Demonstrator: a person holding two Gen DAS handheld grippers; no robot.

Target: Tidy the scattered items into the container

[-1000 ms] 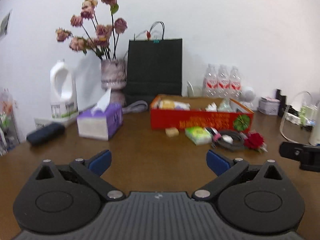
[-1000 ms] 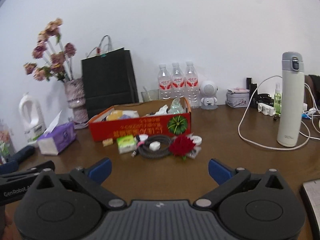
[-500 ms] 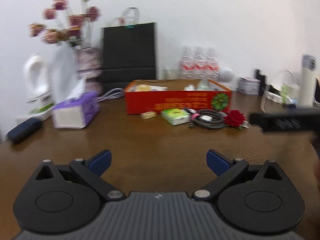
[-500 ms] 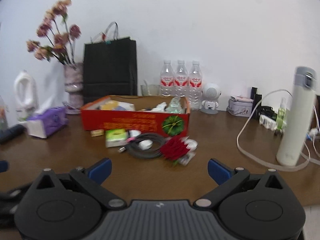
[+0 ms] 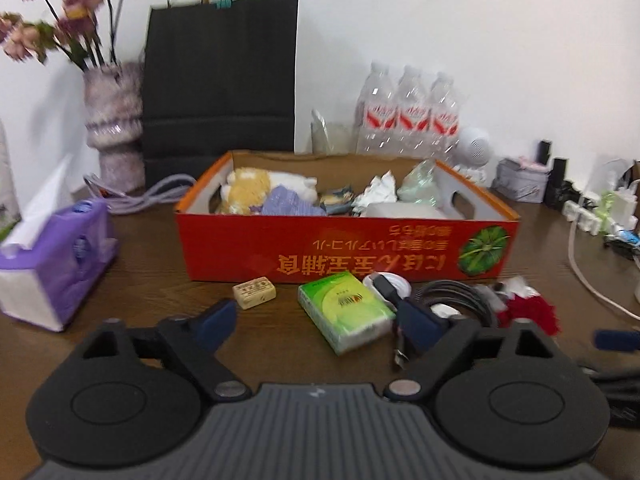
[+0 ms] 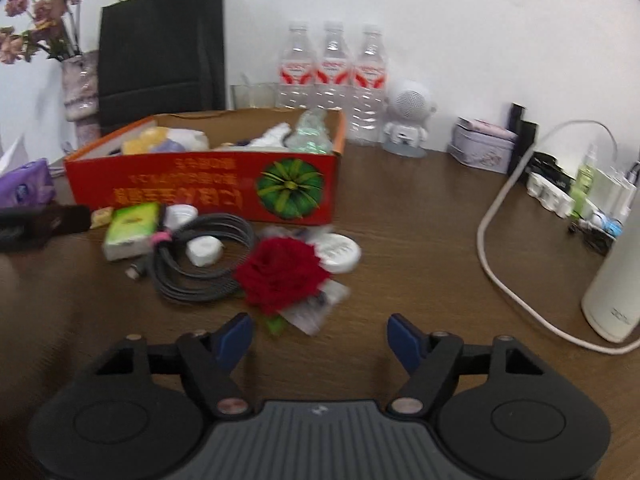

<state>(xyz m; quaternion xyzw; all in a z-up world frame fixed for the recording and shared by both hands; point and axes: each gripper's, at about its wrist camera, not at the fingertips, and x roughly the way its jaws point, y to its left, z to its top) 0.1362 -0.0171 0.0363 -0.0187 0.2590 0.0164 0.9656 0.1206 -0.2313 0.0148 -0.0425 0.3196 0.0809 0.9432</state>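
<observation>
Two grippers hover low over the brown table [image 6: 400, 240], each with its blue-tipped fingers spread wide and nothing between them. The left gripper [image 5: 320, 320] points at the green tissue pack [image 5: 344, 310], which lies just ahead of the gap between its fingers, nearer the right-hand finger. Beside that pack, to the left, sits a small tan eraser-like block [image 5: 255, 292]; to the right a white disc [image 5: 394, 282] and a coiled black cable [image 5: 460, 296] lie partly hidden behind the right finger, with a red rose [image 5: 532, 312] further right. All of these rest on the table just in front of the red cardboard box [image 5: 344, 248], whose long printed wall faces the gripper.

The right gripper [image 6: 320, 336] faces the same rose [image 6: 280, 272], which lies just beyond its left finger, on a clear crumpled wrapper [image 6: 316, 308]. A round white lid [image 6: 340, 250] touches the rose's far side, and the coiled cable [image 6: 204, 264] lies to its left, circling a small white cap [image 6: 204, 250]. Beyond them stands the box [image 6: 200, 196], already holding soft toys, crumpled paper and a greenish bag.

Further back, a black paper bag [image 5: 224, 80], a vase of dried flowers [image 5: 116, 120] and three water bottles [image 6: 332, 76] line the wall; a purple tissue box [image 5: 52, 256] sits on the left.
</observation>
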